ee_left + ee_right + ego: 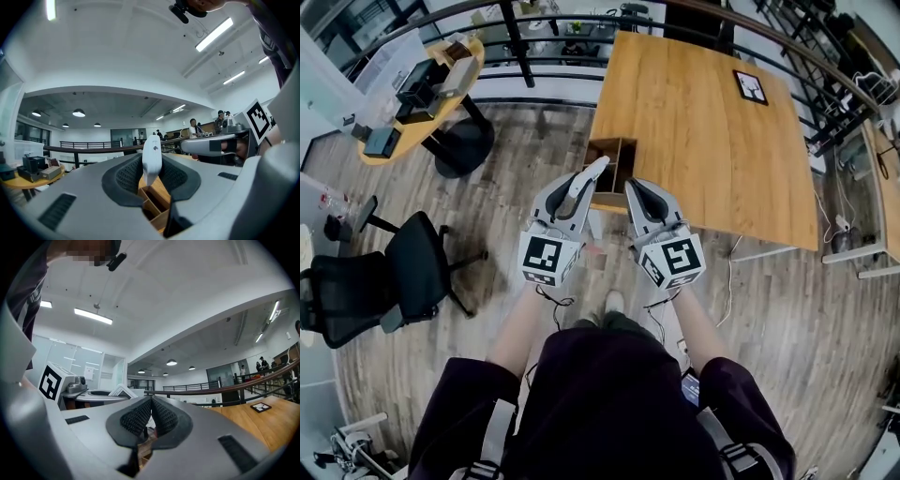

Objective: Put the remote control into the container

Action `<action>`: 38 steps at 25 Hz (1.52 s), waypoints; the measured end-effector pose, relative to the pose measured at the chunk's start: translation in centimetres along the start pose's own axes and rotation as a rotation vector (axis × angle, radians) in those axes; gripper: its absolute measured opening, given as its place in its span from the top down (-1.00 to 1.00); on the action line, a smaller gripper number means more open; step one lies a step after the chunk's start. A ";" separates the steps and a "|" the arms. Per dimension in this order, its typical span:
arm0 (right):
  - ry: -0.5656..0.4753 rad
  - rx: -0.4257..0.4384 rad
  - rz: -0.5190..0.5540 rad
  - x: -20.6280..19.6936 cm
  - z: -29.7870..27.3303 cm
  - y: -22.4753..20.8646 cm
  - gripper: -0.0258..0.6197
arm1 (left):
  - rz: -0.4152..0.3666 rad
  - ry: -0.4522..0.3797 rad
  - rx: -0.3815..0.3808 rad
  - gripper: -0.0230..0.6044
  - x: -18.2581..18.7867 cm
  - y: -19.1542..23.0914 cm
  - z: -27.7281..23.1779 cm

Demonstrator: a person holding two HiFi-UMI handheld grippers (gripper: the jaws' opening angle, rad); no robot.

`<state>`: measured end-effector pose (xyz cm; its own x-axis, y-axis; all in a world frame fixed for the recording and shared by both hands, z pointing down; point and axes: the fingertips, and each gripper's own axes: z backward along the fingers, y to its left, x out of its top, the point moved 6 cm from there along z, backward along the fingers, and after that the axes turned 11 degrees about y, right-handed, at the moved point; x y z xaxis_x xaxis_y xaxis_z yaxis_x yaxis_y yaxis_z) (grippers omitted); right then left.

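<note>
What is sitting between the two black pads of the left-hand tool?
A white remote control, clamped upright between the pads. The left gripper view shows this plainly.

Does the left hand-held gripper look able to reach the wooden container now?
Probably yes: the left hand-held gripper, gripping the remote control, is right beside the open container, with nothing between them.
</note>
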<state>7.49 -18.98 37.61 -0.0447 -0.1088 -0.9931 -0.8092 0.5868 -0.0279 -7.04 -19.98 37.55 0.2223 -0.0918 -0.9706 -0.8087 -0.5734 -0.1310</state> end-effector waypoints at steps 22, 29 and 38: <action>0.059 0.043 -0.109 -7.7 -10.7 -4.7 0.87 | 0.030 0.134 0.021 0.61 -7.1 4.8 -9.8; 0.104 0.036 -0.160 -13.3 -13.4 -4.6 0.87 | 0.072 0.180 0.015 0.61 -12.5 5.7 -11.6; 0.109 0.017 -0.172 -13.6 -13.9 -4.4 0.87 | 0.122 0.343 0.041 0.61 -15.6 7.4 -12.9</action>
<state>3.57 -31.23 52.87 0.0298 -0.2940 -0.9554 -0.8002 0.5657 -0.1990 -9.51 -33.27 54.33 0.2869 -0.4294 -0.8563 -0.8602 -0.5088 -0.0331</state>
